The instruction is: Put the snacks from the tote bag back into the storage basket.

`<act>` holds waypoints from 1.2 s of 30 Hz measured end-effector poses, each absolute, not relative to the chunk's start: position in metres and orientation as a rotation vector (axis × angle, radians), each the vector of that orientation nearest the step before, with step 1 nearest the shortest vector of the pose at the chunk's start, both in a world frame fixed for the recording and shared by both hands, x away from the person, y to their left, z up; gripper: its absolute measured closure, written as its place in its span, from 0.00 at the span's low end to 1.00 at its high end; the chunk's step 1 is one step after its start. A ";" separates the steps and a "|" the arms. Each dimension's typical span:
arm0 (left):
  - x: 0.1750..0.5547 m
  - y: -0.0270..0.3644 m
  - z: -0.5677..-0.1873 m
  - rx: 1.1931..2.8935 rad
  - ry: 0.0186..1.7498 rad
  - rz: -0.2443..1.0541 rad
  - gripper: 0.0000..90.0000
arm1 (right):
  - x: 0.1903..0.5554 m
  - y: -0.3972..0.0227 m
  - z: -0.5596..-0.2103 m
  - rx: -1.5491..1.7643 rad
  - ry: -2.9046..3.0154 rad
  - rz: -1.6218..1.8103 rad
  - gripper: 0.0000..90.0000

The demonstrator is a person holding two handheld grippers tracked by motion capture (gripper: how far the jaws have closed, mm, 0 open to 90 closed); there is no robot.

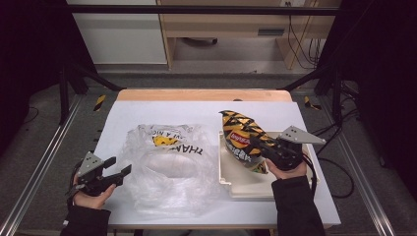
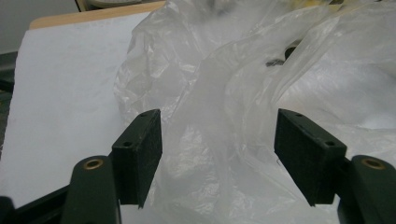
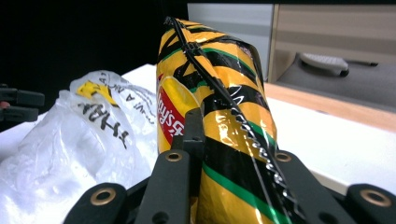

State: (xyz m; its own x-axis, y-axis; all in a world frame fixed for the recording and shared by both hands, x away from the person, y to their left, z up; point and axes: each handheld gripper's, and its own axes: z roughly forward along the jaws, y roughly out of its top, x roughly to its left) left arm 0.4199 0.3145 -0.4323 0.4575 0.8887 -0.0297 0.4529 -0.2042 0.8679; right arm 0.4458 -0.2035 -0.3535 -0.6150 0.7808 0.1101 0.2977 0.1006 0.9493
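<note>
Two grippers are at work on what looks like a bagging job — a bag of chips (image 1: 242,140) is to go into the clear plastic bag (image 1: 169,164). The chips are gripped by the right gripper (image 1: 260,146), its jaws clenched on the yellow-and-black packet, which stands up between them in the right gripper view (image 3: 219,107) and is held over the pale tray (image 1: 246,189). The left gripper (image 1: 120,173) has its jaws released and spread wide; in the left gripper view crumpled film of the plastic bag (image 2: 219,154) lies between and ahead of the pads, but it is not pinched by them. The printed side of the plastic bag is seen beyond and to the left of the chips from the right jaws.

By the look of it, the carrying step is in hand while the bag's mouth is not yet held open. Next, a layer of film would need to be pinched by the left jaws and lifted — otherwise the packet would be pushed against slack, closed plastic.
</note>
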 end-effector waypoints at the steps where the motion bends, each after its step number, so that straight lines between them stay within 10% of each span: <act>1: 0.421 0.315 -0.433 1.831 1.140 0.618 0.35 | 0.447 -0.203 -0.355 1.054 1.971 1.526 0.86; 22: 0.425 0.315 -0.437 1.843 1.157 0.604 0.35 | 0.474 -0.207 -0.381 1.148 1.966 1.502 0.79; 36: 0.426 0.314 -0.438 1.844 1.159 0.605 0.35 | 0.496 -0.215 -0.389 1.198 1.861 1.415 0.52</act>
State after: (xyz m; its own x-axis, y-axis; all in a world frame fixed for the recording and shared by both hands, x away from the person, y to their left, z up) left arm 0.4256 0.3142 -0.4378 0.4528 0.8908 -0.0383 0.4775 -0.2060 0.8541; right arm 0.4958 -0.2149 -0.3893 -0.4816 0.8694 0.1107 0.3387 0.0681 0.9384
